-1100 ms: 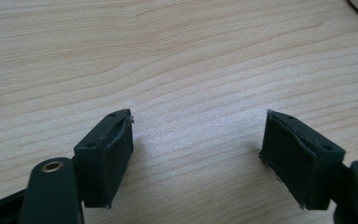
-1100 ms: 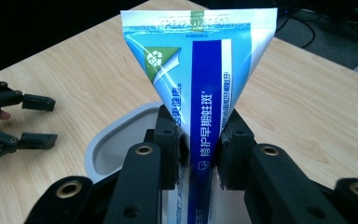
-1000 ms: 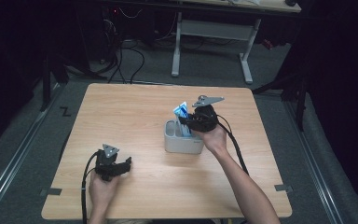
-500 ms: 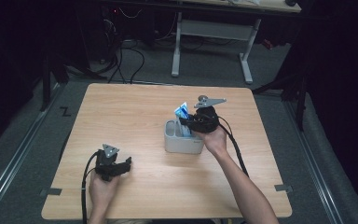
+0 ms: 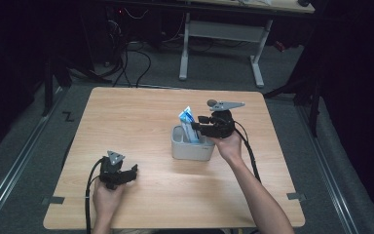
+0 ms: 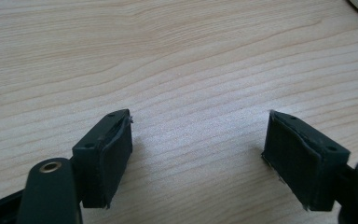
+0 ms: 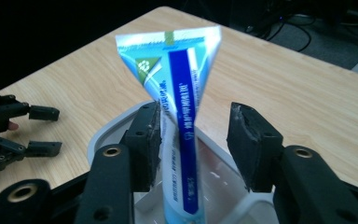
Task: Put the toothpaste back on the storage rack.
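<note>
Toothpaste tube standing in the white tub, right jaws just loosened around it

The white tub [image 5: 191, 146] sits near the middle of the desk [image 5: 141, 117], and the blue-and-white toothpaste tube [image 7: 179, 107] stands in it, its flat crimped end sticking up above the rim and leaning a little. The right gripper [image 7: 195, 144] hovers over the tub's right side; its jaws have just been opening and now stand partly apart with the tube between them, the left pad [image 7: 144, 144] against or just beside the tube, the right pad clear of it. The left gripper [image 6: 198, 158] rests low over bare wood, well to the left of the tub and nearer the person, its jaws wide apart with nothing between them.
</note>
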The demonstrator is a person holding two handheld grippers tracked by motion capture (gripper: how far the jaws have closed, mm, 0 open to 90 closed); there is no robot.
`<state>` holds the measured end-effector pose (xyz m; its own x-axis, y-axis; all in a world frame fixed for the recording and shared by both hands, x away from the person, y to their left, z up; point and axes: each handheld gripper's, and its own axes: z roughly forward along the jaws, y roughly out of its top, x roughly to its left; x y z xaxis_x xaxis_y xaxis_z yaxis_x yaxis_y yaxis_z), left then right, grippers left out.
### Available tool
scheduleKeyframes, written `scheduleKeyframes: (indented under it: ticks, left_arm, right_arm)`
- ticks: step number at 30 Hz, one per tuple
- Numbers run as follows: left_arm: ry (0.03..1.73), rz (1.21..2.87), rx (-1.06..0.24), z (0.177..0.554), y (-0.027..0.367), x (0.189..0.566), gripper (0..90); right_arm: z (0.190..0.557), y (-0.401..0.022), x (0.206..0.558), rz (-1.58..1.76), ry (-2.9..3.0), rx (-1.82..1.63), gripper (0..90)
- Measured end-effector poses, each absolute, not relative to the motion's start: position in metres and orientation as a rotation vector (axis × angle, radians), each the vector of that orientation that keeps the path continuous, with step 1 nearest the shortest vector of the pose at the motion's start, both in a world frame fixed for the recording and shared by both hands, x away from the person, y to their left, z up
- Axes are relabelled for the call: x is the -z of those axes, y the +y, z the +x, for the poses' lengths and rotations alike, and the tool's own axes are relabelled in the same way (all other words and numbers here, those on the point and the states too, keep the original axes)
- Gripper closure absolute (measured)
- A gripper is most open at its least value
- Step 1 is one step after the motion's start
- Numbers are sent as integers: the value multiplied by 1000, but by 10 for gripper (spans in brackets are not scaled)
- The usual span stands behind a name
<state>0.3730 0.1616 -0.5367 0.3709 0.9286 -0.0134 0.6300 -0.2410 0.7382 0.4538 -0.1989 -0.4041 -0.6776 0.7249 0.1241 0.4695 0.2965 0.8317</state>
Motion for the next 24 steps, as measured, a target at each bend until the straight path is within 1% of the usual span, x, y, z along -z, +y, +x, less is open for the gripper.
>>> scheduleKeyframes:
  ticks: [10,24]
  left_arm:
    - [1343,1971,-578,373,161,537,240]
    - [1343,1970,-577,373,162,537,241]
  right_arm:
    - [444,-221,394,1111,2227,-1336,528]
    - [437,-237,383,1135,2174,-1360,535]
